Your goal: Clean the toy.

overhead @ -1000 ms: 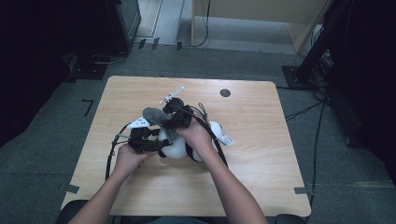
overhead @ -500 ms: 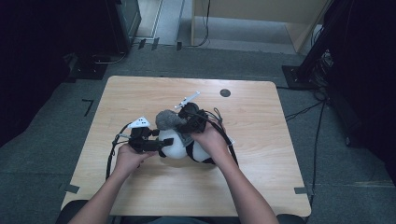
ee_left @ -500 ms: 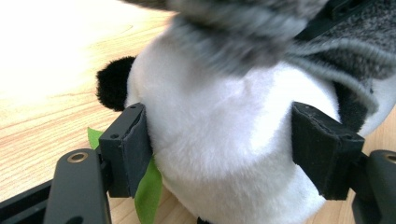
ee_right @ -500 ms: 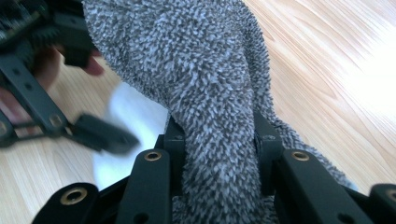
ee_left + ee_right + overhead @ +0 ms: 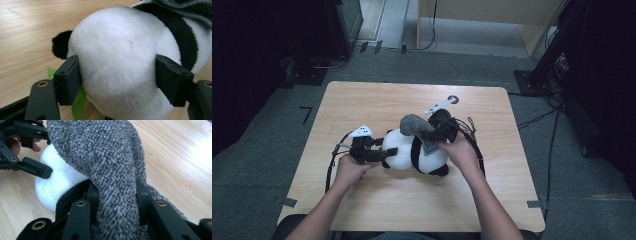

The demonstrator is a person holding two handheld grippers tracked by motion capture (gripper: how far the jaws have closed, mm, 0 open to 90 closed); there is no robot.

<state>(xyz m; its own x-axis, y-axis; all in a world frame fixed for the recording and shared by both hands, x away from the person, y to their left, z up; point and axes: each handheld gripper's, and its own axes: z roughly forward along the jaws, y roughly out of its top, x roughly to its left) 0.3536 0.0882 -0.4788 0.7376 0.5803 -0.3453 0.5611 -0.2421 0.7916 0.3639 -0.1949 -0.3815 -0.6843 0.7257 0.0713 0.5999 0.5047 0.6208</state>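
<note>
A plush panda (image 5: pixel 414 152), soft white pile with black bands and a black ear, lies on its side near the middle of the pale wood-grain surface (image 5: pixel 362 100), slightly toward the near edge. The left tool (image 5: pixel 377 152) has its two flat black pads pressed into the rounded white head from either side, with a green leaf-shaped felt piece (image 5: pixel 78 102) half hidden behind one pad. The right tool (image 5: pixel 432 134) is clamped on a grey, nubby knitted cloth (image 5: pixel 112 170) draped over the panda's body, its jaws having just eased slightly wider, its pads largely buried in the fabric, which conceals the toy's face.
</note>
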